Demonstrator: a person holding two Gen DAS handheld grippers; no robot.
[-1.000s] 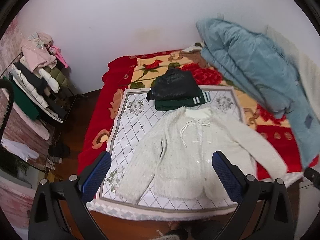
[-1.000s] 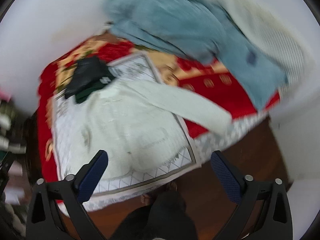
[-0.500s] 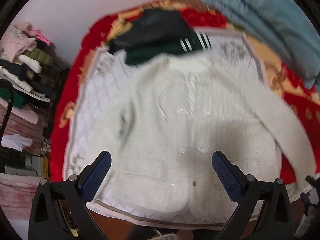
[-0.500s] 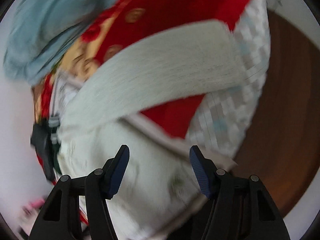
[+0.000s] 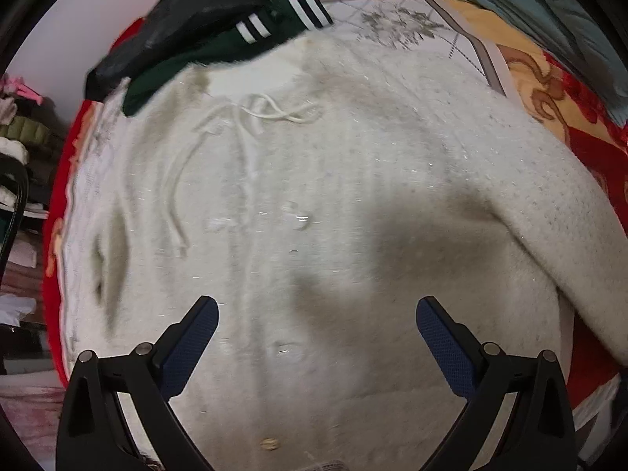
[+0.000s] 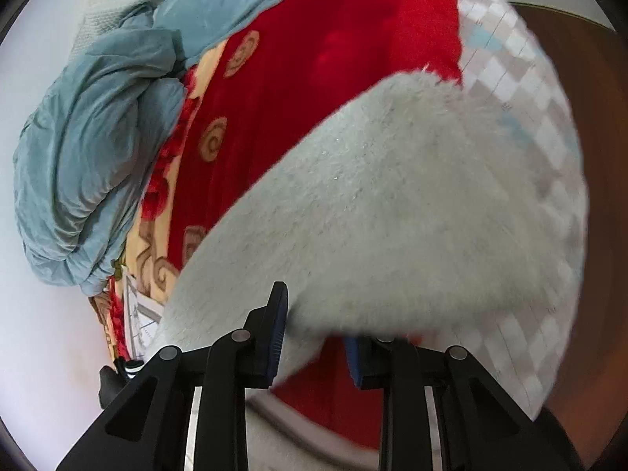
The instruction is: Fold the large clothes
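Note:
A fuzzy white cardigan lies spread flat, front up, on the bed, with a tied drawstring bow at its neck. My left gripper is open and empty, hovering close above the cardigan's lower front. In the right wrist view the cardigan's sleeve lies across the red blanket. My right gripper has its jaws around the sleeve's edge, partly closed; the right finger is mostly hidden under the sleeve.
Folded dark clothes with white stripes lie at the cardigan's collar. A blue-grey duvet is heaped at the bed's far side. A red floral blanket and a checked sheet cover the bed. Brown floor lies beyond the edge.
Both grippers have moved down close to the cardigan. The right jaws have narrowed and now straddle the sleeve's edge. The left jaws stay wide open.

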